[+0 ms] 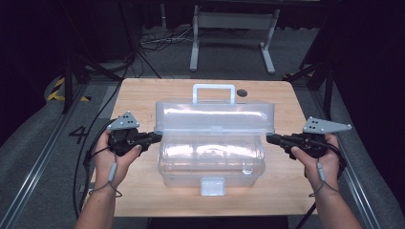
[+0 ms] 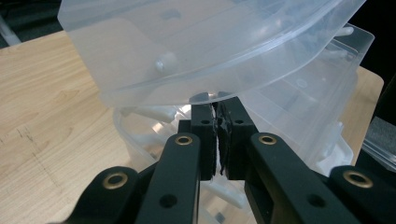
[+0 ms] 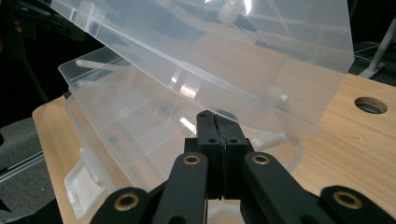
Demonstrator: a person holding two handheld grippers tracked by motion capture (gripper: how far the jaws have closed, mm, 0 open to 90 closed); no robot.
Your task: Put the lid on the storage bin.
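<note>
Grippers first: we see the left gripper at the left end of the clear plastic box, its jaws brought together with nothing caught between the pads, their tips tucked right under the edge of the raised lid. The right gripper mirrors it at the box's right end, jaws fully together and empty, tips likewise just below the lid's edge (whether either one actually bears on the plastic we cannot tell). The box sits in the middle of the wooden table, its white front latch close to the near edge and its lid tilted up and back, handle toward the far edge. In the left gripper view the lid arches over the joined jaws, with the open tub behind them. In the right gripper view the lid slants above the closed jaws, and a round hole shows in the tabletop beyond, near the far edge.
</note>
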